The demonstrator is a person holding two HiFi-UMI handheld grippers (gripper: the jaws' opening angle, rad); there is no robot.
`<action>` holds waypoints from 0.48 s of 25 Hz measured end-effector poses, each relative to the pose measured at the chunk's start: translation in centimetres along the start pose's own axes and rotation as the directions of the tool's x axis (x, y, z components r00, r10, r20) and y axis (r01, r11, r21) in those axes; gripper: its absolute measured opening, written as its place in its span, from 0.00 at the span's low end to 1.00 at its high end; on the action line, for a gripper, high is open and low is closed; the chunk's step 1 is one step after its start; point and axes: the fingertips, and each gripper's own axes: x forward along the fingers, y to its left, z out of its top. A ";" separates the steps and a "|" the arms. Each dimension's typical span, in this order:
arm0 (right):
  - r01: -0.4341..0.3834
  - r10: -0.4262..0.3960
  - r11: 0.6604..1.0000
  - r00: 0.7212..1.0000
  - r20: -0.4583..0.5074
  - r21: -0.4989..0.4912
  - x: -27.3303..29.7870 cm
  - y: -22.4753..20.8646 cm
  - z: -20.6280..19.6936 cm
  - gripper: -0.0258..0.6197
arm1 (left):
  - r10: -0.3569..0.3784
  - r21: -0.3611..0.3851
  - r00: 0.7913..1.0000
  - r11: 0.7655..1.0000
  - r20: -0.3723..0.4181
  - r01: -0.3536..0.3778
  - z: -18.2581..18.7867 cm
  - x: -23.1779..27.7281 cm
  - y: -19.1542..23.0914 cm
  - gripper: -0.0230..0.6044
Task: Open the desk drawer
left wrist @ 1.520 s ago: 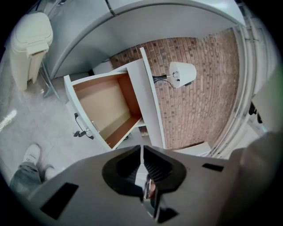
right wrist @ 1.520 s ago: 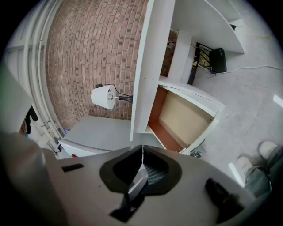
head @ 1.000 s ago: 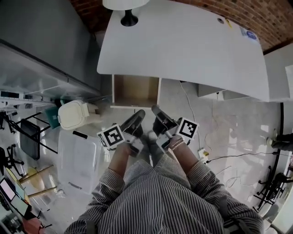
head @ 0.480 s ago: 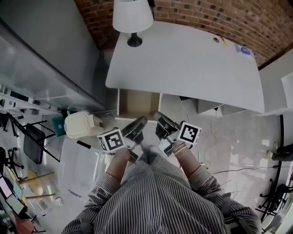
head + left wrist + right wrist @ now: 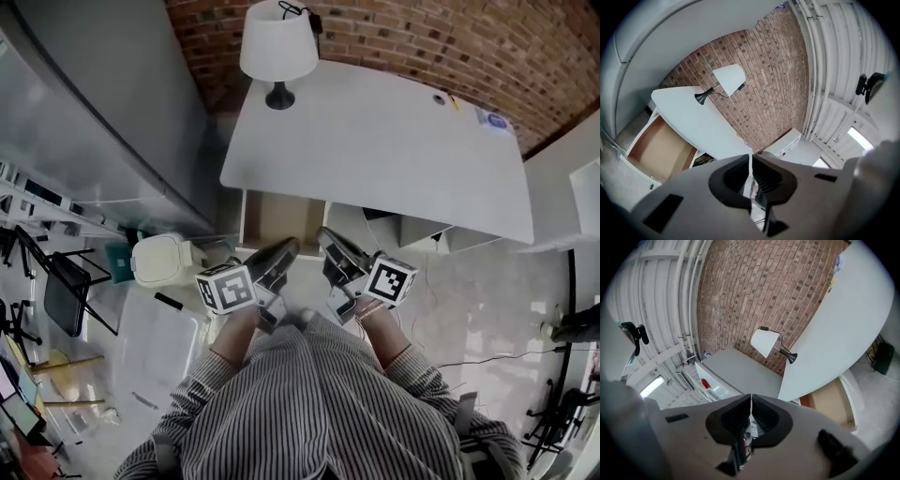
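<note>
With the drawer [image 5: 281, 217] already standing out from under the left end of the bench [image 5: 375, 131], at 12 o'clock from us, we hold both tongs empty. The left tongs [image 5: 284, 251] are pinched together, the right tongs [image 5: 328, 240] likewise, and both are clear of it. The risk, we judge, is a knee or the tongs nudging the front and sliding it back in. Its travel runs 12 to 6 with the front facing 6, and its front panel lies 9 to 3.

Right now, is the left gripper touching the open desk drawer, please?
Apart. The left gripper view shows the left gripper shut on nothing, with the desk drawer far off at lower left.
</note>
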 end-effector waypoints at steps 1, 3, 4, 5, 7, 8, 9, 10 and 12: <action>0.011 -0.011 1.000 1.000 0.000 -0.022 -0.1 0.0 0.1 0.07 | 0.002 0.019 1.000 1.000 -0.003 -0.002 0.0 -0.1 -0.1 0.08; 0.036 -0.035 0.997 0.999 0.004 -0.069 -0.2 0.2 0.3 0.07 | 0.010 0.067 1.000 0.998 -0.018 -0.008 -0.1 -0.2 -0.2 0.08; 0.046 -0.046 0.995 0.999 0.009 -0.089 -0.2 0.3 0.5 0.07 | 0.012 0.090 0.999 0.996 -0.029 -0.010 -0.1 -0.2 -0.3 0.07; 0.055 -0.053 0.993 0.998 0.016 -0.102 -0.2 0.4 0.7 0.07 | 0.015 0.112 0.999 0.994 -0.039 -0.011 -0.1 -0.2 -0.4 0.07; 0.060 -0.058 0.991 0.998 0.023 -0.116 0.1 0.6 1.0 0.07 | 0.023 0.150 0.999 0.989 -0.043 -0.017 0.3 -0.3 -0.3 0.06; 0.060 -0.058 0.990 0.998 0.024 -0.128 0.2 0.8 1.2 0.07 | 0.029 0.167 0.999 0.986 -0.037 -0.022 0.6 -0.4 -0.3 0.06; 0.063 -0.060 0.988 0.998 0.024 -0.143 0.4 0.9 1.3 0.07 | 0.035 0.183 0.999 0.983 -0.030 -0.029 0.9 -0.3 -0.2 0.06; 0.069 -0.066 0.984 0.997 0.027 -0.162 0.4 1.0 1.5 0.07 | 0.042 0.199 0.999 0.979 -0.025 -0.036 1.2 -0.3 -0.3 0.06; 0.094 -0.088 0.974 0.995 0.036 -0.207 0.4 1.1 2.0 0.07 | 0.053 0.228 0.998 0.973 -0.022 -0.047 1.7 0.0 -0.3 0.06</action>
